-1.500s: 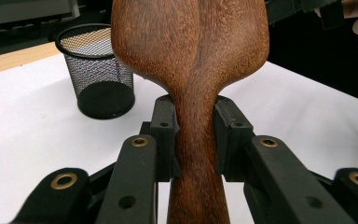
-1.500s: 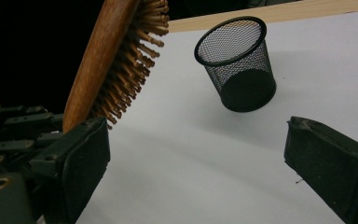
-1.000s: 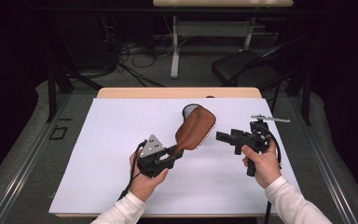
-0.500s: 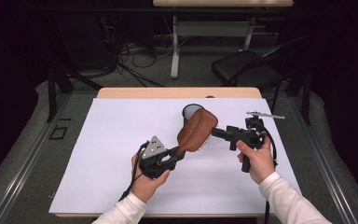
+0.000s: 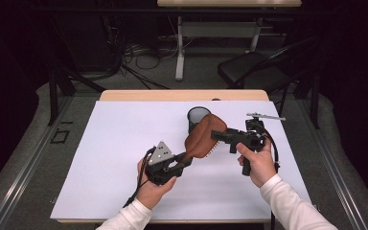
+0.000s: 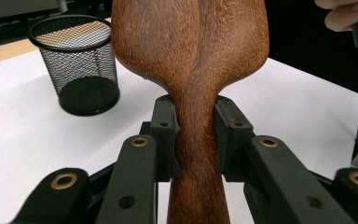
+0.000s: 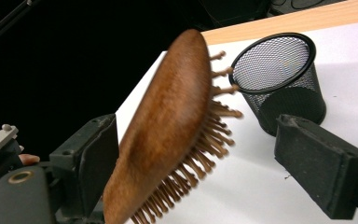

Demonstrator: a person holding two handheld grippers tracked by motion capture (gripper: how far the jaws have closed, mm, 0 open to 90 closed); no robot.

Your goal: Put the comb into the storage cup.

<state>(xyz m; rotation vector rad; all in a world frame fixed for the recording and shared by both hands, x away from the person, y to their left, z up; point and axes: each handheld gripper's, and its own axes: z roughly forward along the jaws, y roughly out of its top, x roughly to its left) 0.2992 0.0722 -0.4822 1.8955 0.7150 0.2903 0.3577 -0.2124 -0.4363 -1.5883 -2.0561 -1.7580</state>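
A brown wooden hairbrush (image 5: pixel 202 136) is lifted above the white table cover, bristles facing the right side. My left gripper (image 5: pixel 184 160) is shut on its narrow handle; in the left gripper view both pads (image 6: pixel 165 135) press the handle of the brush (image 6: pixel 191 51). My right gripper (image 5: pixel 218 135) reaches in from the right at the brush head. In the right gripper view the brush head (image 7: pixel 168 121) lies between its jaws, close to the left one, while the right pad (image 7: pixel 321 168) stands well off the bristles. Those jaws have just been closing.
A black mesh cup (image 5: pixel 197 116) stands upright just behind the brush, also the mesh cup (image 7: pixel 279 74) beyond the bristles. The white sheet (image 5: pixel 115 143) covers the wooden table (image 5: pixel 139 95). A dark chair (image 5: pixel 254 72) and cables lie on the floor beyond.
My right gripper has moved left, from beside the brush to its head, which now lies between the jaws. The left hand and the brush have kept still.
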